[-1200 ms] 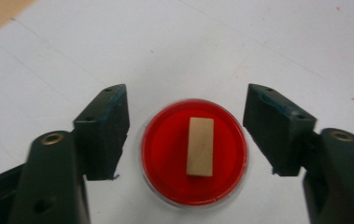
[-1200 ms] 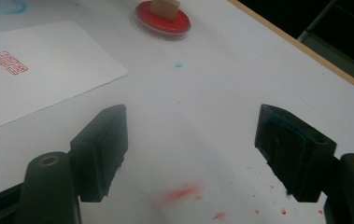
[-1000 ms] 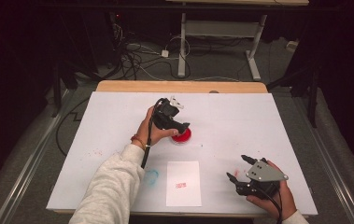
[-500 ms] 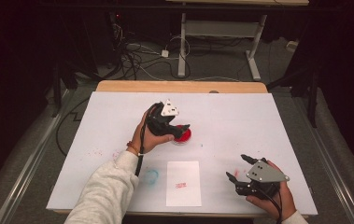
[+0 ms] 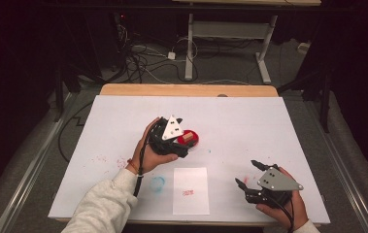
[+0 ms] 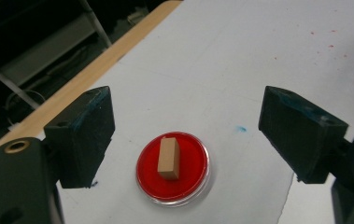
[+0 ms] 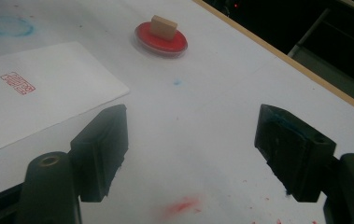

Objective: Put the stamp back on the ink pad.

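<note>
A small wooden stamp block stands upright on a round red ink pad, free of both jaws. My left gripper is open, its jaws spread wide on either side of the pad and just short of it. In the high view the left gripper sits at the left of the pad near the table's middle. A white sheet of paper with a red imprint lies near the front edge. My right gripper rests open at the front right, holding nothing, facing the stamp far off.
The table is covered with white paper marked by red smudges and a blue ring. A wooden edge runs along the far side. Beyond it are cables and a desk frame on the floor.
My left gripper has drawn back a little from the red pad, and the stamp now stands free on the pad. The right gripper has not moved.
</note>
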The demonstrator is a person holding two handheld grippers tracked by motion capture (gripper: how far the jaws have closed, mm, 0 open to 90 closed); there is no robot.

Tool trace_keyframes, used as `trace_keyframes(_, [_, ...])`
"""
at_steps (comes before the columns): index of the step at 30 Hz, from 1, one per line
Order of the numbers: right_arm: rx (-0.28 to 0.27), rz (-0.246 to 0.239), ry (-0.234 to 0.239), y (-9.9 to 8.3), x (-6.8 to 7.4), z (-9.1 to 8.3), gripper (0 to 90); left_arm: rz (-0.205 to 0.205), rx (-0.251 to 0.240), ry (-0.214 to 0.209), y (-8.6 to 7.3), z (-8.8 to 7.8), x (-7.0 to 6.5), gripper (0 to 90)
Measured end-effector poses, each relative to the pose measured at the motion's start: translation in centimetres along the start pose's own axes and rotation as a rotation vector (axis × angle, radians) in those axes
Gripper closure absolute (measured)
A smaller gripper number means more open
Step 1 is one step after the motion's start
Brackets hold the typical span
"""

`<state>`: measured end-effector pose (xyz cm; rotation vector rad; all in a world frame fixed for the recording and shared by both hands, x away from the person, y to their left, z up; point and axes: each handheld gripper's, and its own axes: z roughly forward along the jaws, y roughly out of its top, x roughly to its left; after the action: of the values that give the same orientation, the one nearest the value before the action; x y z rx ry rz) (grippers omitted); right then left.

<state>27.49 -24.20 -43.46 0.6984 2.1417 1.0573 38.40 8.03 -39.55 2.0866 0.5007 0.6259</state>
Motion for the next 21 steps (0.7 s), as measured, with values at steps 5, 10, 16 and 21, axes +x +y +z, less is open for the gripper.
trace_keyframes(5, [0.001,0.0,-0.005,-0.1,0.0,-0.1,26.4,0.017,-0.012,0.003,-0.6,-1.1,-0.7,18.0])
trace_keyframes(10, [-0.012,0.003,-0.01,-0.1,-0.1,-0.2,26.4,0.025,-0.041,0.028,-1.5,-2.4,-1.3,18.0])
trace_keyframes(16, [-0.013,0.013,-0.014,-0.1,-0.2,-0.1,26.3,0.051,-0.057,0.047,-3.1,-3.9,-2.0,18.1])
trace_keyframes(21, [-0.016,0.011,-0.02,-0.1,-0.2,-0.1,26.2,0.06,-0.053,0.07,-4.5,-5.1,-2.3,18.1])
